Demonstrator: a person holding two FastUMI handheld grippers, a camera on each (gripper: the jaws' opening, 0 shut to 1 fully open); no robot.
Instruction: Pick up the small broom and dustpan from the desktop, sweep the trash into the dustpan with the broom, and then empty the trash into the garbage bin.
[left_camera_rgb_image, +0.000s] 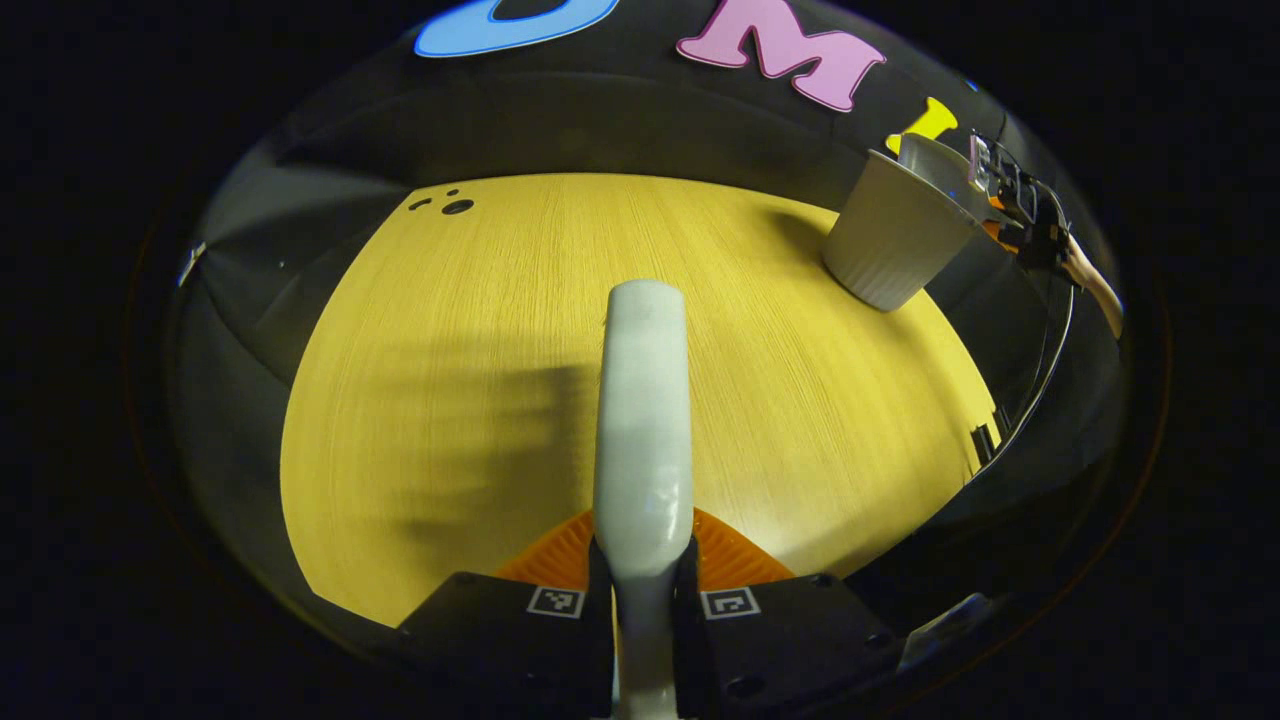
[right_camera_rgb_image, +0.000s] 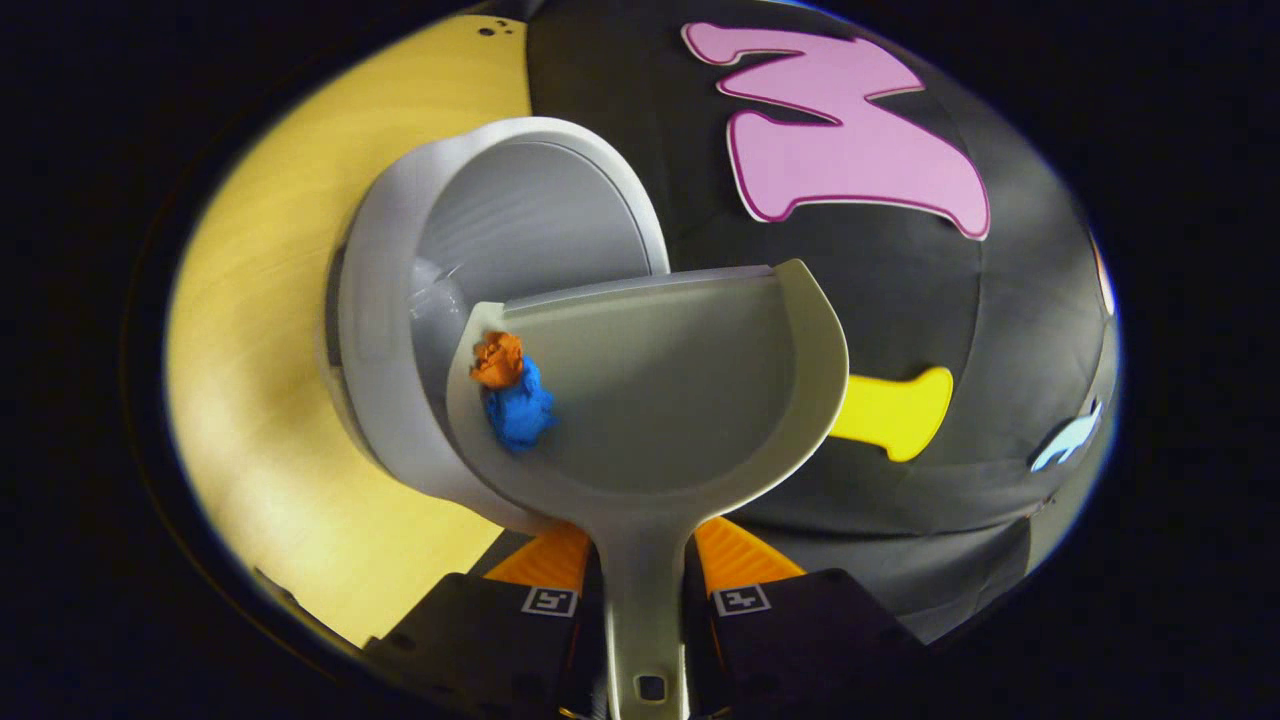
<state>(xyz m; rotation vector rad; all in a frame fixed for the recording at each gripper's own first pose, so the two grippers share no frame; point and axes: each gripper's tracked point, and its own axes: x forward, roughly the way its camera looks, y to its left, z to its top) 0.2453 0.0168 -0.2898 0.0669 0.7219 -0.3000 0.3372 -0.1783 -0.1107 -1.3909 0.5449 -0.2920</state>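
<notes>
Table (left_camera_rgb_image: 450, 400) yellow, fine wood grain. Bin (left_camera_rgb_image: 890, 245) pale grey, ribbed. Dustpan (right_camera_rgb_image: 680, 400) grey-white. Trash (right_camera_rgb_image: 512, 390) orange and blue. Broom handle (left_camera_rgb_image: 643, 420) white.

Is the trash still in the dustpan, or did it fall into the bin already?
Still in the dustpan. The orange and blue trash sits at its edge, right over the open bin.

A yellow wood-grain tabletop (left_camera_rgb_image: 480, 330) — small dark holes (left_camera_rgb_image: 455, 206) at its far corner.
</notes>
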